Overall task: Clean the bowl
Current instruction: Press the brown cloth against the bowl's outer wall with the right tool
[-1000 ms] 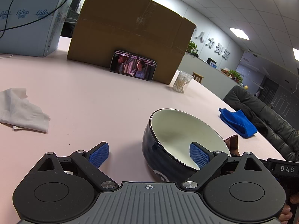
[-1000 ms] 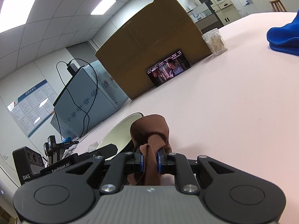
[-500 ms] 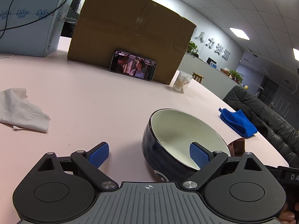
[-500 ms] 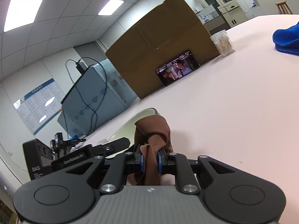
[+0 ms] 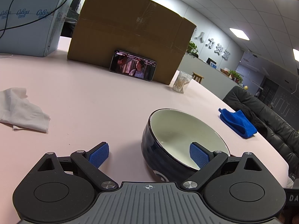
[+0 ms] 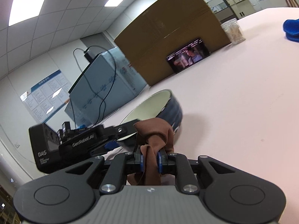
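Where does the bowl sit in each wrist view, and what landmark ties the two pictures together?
Left wrist: the bowl is lower right of centre, tilted, one pad of the left claw inside it.
Right wrist: the bowl is at centre, behind the brown cloth pinched in the right claw.
Shared landmark: the phone leaning on the cardboard box.

My brown cloth (image 6: pixel 153 136) hides the near rim of the bowl (image 6: pixel 168 108); the blue cloth (image 6: pixel 292 29) is cut off at the right edge.
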`<state>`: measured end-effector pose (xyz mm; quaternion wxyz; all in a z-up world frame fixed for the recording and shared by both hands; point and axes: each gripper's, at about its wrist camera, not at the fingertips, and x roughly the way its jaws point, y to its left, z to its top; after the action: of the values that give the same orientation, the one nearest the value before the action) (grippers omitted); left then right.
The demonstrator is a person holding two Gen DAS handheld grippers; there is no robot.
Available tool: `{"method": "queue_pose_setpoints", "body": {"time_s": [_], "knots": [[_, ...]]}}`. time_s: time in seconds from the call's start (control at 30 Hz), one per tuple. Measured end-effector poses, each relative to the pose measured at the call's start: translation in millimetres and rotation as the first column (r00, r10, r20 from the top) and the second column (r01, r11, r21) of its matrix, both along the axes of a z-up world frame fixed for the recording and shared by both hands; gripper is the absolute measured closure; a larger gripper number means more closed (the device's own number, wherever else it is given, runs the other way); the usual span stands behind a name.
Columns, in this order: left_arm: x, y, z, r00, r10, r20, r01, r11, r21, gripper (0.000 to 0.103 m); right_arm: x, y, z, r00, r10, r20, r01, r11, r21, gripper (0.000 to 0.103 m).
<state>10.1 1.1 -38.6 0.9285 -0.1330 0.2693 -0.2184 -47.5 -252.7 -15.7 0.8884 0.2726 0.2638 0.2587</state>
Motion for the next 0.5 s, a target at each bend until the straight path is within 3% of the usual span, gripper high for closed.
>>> {"method": "queue_pose_setpoints", "body": {"time_s": [0.5], "knots": [[-1.7,0.8,0.7,1.0,0.0,0.0,0.0,1.0,0.0,0.008,4.5,-23.3,6.2,0.994,-0.103,0.028,0.103,0.995,0.014,0.086]]}}
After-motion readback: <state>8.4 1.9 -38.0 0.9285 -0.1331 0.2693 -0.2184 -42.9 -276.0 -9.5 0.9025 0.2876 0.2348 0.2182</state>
